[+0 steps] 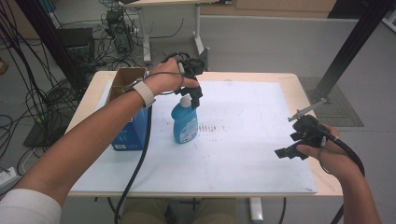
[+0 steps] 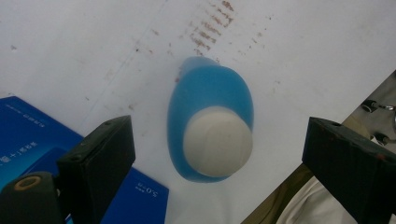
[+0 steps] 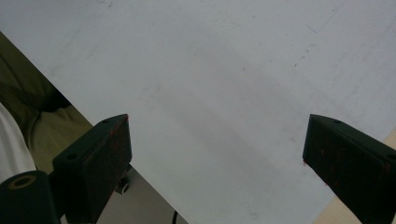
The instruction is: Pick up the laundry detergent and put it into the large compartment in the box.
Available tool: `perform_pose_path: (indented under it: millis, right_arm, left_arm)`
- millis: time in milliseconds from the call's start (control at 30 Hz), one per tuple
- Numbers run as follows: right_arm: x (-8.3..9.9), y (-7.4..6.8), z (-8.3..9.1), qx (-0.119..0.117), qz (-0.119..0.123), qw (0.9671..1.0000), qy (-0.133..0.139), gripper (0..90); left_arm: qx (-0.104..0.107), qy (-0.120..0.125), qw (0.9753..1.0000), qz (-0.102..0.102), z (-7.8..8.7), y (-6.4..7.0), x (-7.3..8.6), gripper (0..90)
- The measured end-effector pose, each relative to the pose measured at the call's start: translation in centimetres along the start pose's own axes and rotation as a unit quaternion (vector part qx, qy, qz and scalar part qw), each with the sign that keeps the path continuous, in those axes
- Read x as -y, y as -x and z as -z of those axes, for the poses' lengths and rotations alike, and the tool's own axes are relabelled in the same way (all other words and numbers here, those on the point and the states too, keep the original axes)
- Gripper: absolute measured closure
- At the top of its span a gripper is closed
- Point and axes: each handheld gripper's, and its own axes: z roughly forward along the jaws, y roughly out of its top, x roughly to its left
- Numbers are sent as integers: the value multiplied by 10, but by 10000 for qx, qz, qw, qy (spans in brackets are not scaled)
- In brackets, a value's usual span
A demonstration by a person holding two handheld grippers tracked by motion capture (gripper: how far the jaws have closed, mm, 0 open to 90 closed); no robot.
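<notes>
Blue box [image 1: 127, 133]: stands upright at the left side of the white sheet [image 1: 252, 154], its brown flaps open at the top; in the left gripper view a corner of its printed blue face [image 2: 28, 135] lies at the lower left.

Left tongs [image 1: 193, 99]: held from above by the person's left hand [image 1: 163, 80], pointing down over the bottle cap. Jaws wide apart — in the left gripper view the cap sits between them with clear space on both sides, touching neither.

Bottle [image 1: 184, 122]: blue, translucent, with a pale round cap [image 2: 217, 141]; upright on the white sheet, just beside the blue box on its right. Seen from straight above in the left gripper view, the cap covers the near part of the blue body [image 2: 210, 88].

Marks on sheet [image 1: 210, 127]: a patch of short dark strokes just right of the bottle; they appear reddish-brown in the left gripper view [image 2: 208, 32].

White sheet: covers most of the tabletop [image 1: 306, 100], whose wooden edge shows around it.

Right tongs [image 1: 288, 152]: held in the person's right hand [image 1: 327, 154] at the right edge of the tabletop, well apart from the bottle. Jaws wide apart with nothing between them — the right gripper view looks down on bare sheet [image 3: 224, 93] near its edge.
</notes>
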Motion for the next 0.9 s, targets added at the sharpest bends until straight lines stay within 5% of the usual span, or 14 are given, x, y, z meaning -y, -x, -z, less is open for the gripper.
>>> perform_pose_path:
  millis: [900]
  right_arm:
    - [2,1,-4,-41,-17,10000,6,79]
  left_arm:
    - [-108,-128,9998,-59,-39,4,0,127]
